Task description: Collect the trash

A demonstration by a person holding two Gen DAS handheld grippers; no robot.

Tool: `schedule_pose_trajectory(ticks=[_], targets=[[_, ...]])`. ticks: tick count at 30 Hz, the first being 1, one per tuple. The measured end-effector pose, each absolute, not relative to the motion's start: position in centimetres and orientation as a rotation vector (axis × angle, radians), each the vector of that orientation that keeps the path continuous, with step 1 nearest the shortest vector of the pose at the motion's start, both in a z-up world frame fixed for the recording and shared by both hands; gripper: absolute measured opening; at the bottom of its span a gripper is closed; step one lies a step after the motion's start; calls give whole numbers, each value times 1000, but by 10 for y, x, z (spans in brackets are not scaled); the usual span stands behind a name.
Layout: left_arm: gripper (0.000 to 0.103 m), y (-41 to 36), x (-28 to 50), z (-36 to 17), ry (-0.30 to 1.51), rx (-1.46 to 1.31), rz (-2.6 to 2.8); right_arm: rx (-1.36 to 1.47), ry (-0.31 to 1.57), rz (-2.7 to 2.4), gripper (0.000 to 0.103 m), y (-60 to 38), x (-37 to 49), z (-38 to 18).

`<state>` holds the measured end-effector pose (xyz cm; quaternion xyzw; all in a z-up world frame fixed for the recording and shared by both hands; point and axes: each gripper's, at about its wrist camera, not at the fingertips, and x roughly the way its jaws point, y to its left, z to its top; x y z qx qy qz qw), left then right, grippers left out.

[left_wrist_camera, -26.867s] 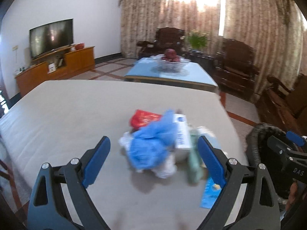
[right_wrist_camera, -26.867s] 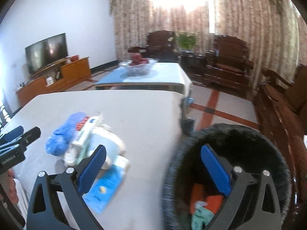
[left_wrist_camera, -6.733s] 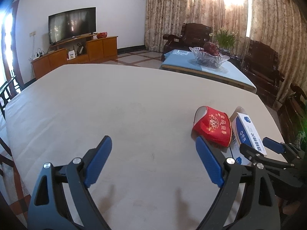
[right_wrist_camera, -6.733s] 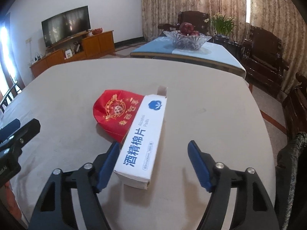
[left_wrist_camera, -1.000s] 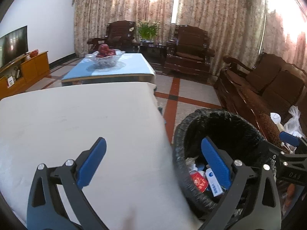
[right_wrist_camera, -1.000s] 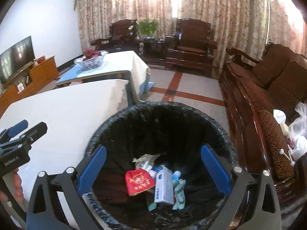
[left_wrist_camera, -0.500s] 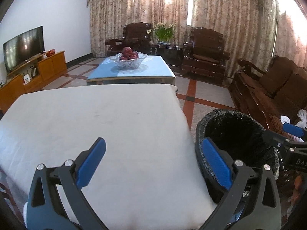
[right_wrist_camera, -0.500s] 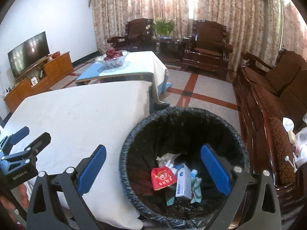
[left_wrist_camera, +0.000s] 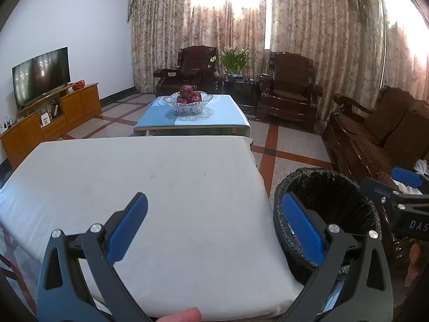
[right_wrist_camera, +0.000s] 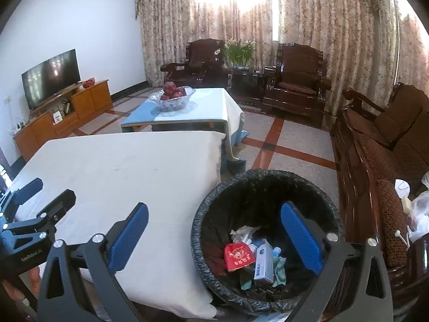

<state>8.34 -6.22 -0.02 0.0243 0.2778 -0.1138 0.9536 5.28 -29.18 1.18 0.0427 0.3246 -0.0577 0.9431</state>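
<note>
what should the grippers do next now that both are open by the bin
Probably just pull back and stop. The table shows bare cloth, the red packet and white box lie inside the trash bin, and both the left gripper and right gripper are open, holding nothing.

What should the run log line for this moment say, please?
left gripper: open, holds nothing | right gripper: open, holds nothing | red packet and white box: in trash bin | table: no trash
</note>
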Motion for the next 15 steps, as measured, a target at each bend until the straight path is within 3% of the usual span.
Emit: schedule_pose_trajectory(ticks=[15], targets=[[97,-58,76,10,534,37,-220,85,621,-113,97,-288,45,26]])
